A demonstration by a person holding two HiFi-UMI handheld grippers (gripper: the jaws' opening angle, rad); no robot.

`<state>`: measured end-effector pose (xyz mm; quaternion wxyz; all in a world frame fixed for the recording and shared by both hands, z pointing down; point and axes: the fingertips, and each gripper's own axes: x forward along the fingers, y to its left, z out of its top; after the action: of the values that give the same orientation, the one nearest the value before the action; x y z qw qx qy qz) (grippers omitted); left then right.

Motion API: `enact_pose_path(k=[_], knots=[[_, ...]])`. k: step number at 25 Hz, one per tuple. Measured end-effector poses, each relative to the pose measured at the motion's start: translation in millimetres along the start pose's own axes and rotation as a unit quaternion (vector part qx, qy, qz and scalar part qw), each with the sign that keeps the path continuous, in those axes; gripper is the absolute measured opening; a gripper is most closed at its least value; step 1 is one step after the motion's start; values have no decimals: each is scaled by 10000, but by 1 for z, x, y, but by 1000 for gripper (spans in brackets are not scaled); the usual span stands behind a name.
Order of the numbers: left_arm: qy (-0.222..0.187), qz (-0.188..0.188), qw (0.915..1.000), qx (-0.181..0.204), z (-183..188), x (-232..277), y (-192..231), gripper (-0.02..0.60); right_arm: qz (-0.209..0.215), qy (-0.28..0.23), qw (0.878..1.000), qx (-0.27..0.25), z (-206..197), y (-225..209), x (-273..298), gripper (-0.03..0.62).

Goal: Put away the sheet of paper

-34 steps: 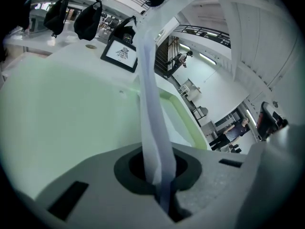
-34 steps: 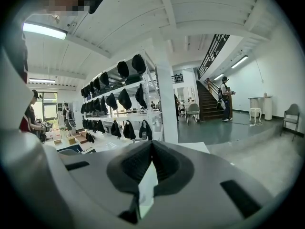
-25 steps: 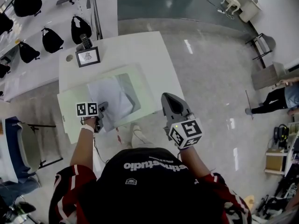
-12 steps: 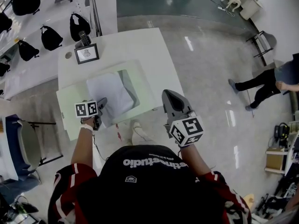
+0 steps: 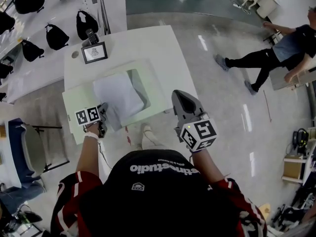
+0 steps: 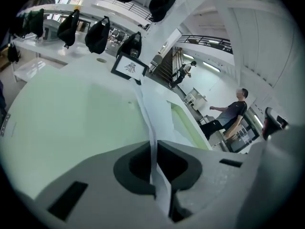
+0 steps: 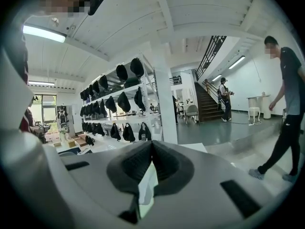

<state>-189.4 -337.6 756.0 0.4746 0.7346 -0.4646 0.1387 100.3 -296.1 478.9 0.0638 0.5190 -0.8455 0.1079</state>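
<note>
From above, the white table [image 5: 148,46] carries a pale green folder [image 5: 74,113] lying open, and the sheet of paper [image 5: 117,97] rests on it, slightly askew, toward the middle of the picture. The left gripper [image 5: 103,110] sits at the sheet's lower left corner, right at the near edge of the table. The right gripper [image 5: 178,97] hangs off the table's right side over the floor, touching nothing. A small framed sign [image 5: 94,52] stands at the table's upper left, and another person [image 5: 266,53] walks by at the upper right. In the left gripper view the jaws have just been closing. They are now pinched on the edge of the sheet [image 6: 151,109], which runs up out of the notch as a thin white strip across the green folder. In the right gripper view the jaws meet at their tips with nothing gripped. A pale sliver shows through the gap lower down, most likely the table behind it. Ahead are racks of dark bags [image 7: 125,131]. It looks to me as though the step in hand is taking hold of the sheet, so it can be squared up and laid inside the folder. The next move calls for a gentle draw that keeps the paper flat and avoids creasing the pinched corner. The idle right gripper is free to steady or shut the cover.
</note>
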Motion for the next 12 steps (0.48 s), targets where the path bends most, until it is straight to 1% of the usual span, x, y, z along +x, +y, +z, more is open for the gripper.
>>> enact_pose_path(k=[5,12], knots=[[168,155,9997,-93,-8,9,8,9,95,5,9999,-37,0,8,5,3],[165,86,9995,-244,0,18,6,8,48,47,10000,-39,0,4,7,3]])
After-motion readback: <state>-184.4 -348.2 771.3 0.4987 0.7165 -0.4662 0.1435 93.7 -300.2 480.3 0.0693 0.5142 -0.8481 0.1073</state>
